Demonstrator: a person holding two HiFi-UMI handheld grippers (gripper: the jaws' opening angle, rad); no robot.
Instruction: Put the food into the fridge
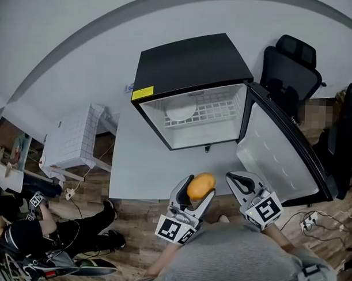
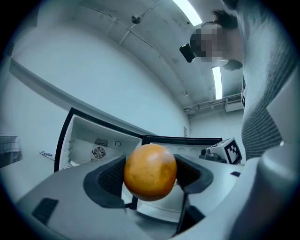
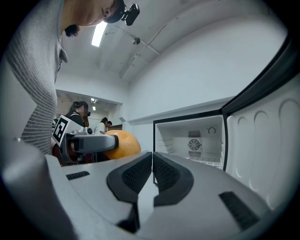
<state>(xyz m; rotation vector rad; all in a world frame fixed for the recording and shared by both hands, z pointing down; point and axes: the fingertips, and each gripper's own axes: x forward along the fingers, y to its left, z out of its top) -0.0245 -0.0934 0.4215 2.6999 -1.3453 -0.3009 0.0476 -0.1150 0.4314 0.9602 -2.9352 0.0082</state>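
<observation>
An orange (image 1: 201, 186) is clamped between the jaws of my left gripper (image 1: 192, 190), held in the air just before the table's near edge; it fills the middle of the left gripper view as orange (image 2: 150, 171). The small black fridge (image 1: 193, 68) stands on the table with its door (image 1: 282, 149) swung open to the right; its white inside holds a wire shelf (image 1: 208, 112) and a white plate (image 1: 181, 112). My right gripper (image 1: 239, 181) hangs beside the left one, shut and empty; in its own view the right gripper (image 3: 152, 174) has its pads together, with the orange (image 3: 121, 144) to its left.
The fridge sits on a pale grey table (image 1: 146, 165). A white grid crate (image 1: 72, 136) stands left of the table. Black office chairs (image 1: 291, 69) are behind the open door. A person (image 1: 23, 229) sits on the wooden floor at lower left, with cables (image 1: 314, 219) at right.
</observation>
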